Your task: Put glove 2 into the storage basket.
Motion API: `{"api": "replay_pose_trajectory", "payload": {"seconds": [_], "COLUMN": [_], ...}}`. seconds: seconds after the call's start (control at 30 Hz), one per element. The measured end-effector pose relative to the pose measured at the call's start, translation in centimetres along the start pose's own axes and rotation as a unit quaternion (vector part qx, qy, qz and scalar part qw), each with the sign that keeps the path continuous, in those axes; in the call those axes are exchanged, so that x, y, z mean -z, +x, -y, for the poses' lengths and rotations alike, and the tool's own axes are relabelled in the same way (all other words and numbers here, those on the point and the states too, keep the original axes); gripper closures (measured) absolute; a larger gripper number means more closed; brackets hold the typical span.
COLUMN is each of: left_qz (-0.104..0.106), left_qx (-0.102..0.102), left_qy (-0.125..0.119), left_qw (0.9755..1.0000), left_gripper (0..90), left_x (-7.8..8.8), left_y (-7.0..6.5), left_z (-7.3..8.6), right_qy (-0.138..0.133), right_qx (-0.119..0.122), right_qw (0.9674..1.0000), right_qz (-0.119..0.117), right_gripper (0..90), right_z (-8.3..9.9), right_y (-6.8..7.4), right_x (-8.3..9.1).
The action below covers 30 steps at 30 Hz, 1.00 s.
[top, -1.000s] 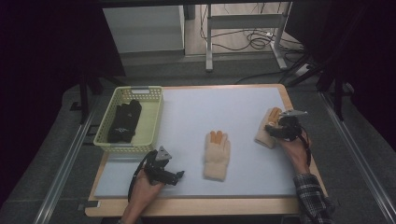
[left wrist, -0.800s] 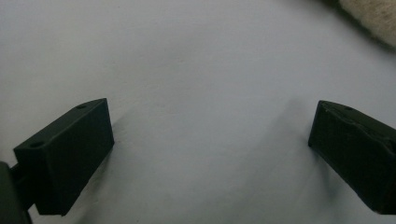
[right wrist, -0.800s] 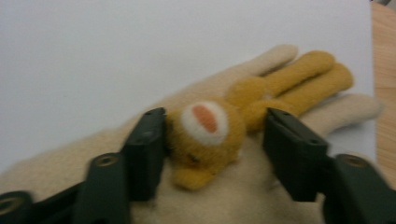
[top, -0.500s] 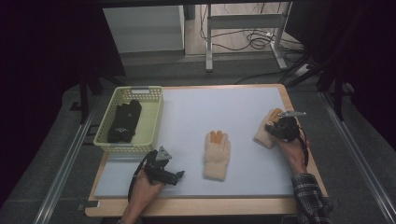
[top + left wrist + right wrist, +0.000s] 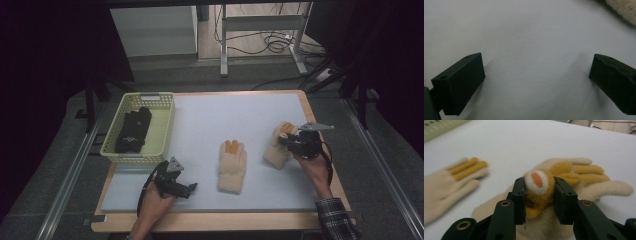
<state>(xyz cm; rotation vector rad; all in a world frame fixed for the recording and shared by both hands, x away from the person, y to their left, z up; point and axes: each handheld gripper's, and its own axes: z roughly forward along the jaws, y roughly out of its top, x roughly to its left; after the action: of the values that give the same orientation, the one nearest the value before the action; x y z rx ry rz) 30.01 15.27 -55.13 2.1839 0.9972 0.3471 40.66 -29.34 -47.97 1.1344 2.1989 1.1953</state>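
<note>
A cream glove with orange fingers (image 5: 232, 162) lies flat mid-table, and I see it at the left (image 5: 446, 185) in the right gripper view. A second, matching glove (image 5: 276, 150) lies to its right. My right gripper (image 5: 286, 141) is shut on this glove (image 5: 584, 173), pinching a raised fuzzy orange fold with a white-and-orange spot between its pads (image 5: 539, 187). Its jaws have just been closing on that fold. My left gripper (image 5: 189, 189) rests near the front left edge. In its own view it stands open (image 5: 536, 75) over bare white table.
A pale green basket (image 5: 165, 125) at the back left holds dark gloves (image 5: 134, 130); its rim shows at the top left (image 5: 439, 127) of the right gripper view. The white mat (image 5: 240, 115) covers a wooden table. Dark floor, table legs and cables lie beyond.
The right gripper's jaws have shut on the right glove and shifted it slightly left and toward me. The left hand has stayed put.
</note>
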Motion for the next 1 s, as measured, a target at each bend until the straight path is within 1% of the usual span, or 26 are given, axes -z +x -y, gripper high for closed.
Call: {"api": "replay_pose_trajectory", "payload": {"seconds": [0.1,0.13,0.2,0.3,0.37,0.4,0.47,0.57,0.6,0.63,0.67,0.7,0.83,1.0], "left_qz": [0.000,0.000,0.000,0.000,0.000,0.000,-0.001,-0.001,-0.001,-0.001,-0.001,-0.001,-0.001,-0.001], "left_qx": [0.000,0.000,0.000,-0.001,-0.001,-0.001,0.000,0.000,0.000,0.000,0.000,0.000,-0.001,-0.001], "left_qy": [0.000,0.000,0.000,0.000,0.000,0.000,-0.001,-0.001,-0.001,-0.001,-0.001,-0.001,-0.001,-0.001], "left_qw": [1.0000,1.0000,1.0000,1.0000,1.0000,1.0000,1.0000,1.0000,1.0000,1.0000,1.0000,1.0000,1.0000,1.0000], "left_gripper": [0.2,0.2,0.2,0.2,0.2,0.2,0.2,0.2,0.2,0.2,0.2,0.2,0.2,0.2], "left_x": [0.0,0.0,0.0,0.0,0.0,0.0,0.0,0.0,0.0,0.0,0.0,0.0,0.0,0.0], "left_y": [0.0,0.0,0.0,0.0,0.0,0.0,0.0,0.0,0.0,0.0,0.0,0.0,0.0,0.0], "left_z": [0.0,0.0,0.0,0.0,0.0,0.0,0.0,0.0,0.0,0.0,0.0,0.0,0.0,0.0], "right_qy": [-0.005,-0.005,-0.007,-0.014,-0.019,-0.020,-0.018,-0.011,-0.008,-0.006,-0.004,0.001,0.018,0.034], "right_qx": [0.004,0.007,0.015,0.032,0.040,0.043,0.049,0.059,0.068,0.071,0.078,0.084,0.102,0.120], "right_qw": [0.9996,0.9995,0.9989,0.9968,0.9948,0.9940,0.9911,0.9881,0.9865,0.9857,0.9841,0.9828,0.9805,0.9800], "right_qz": [-0.026,-0.029,-0.045,-0.071,-0.092,-0.099,-0.122,-0.141,-0.149,-0.152,-0.160,-0.164,-0.167,-0.155], "right_gripper": [63.9,63.9,63.9,63.9,63.8,63.8,63.8,63.8,63.7,63.7,63.7,63.7,63.5,62.8], "right_z": [-0.4,-0.5,-0.8,-1.3,-1.7,-1.8,-2.1,-2.4,-2.5,-2.6,-2.7,-2.7,-2.5,-1.8], "right_y": [1.3,1.5,2.6,4.5,5.9,6.3,7.7,9.4,10.1,10.6,11.3,11.9,13.4,14.4], "right_x": [0.6,0.7,1.0,1.6,1.8,1.8,1.6,1.1,0.8,0.5,0.1,-0.5,-2.3,-4.5]}}
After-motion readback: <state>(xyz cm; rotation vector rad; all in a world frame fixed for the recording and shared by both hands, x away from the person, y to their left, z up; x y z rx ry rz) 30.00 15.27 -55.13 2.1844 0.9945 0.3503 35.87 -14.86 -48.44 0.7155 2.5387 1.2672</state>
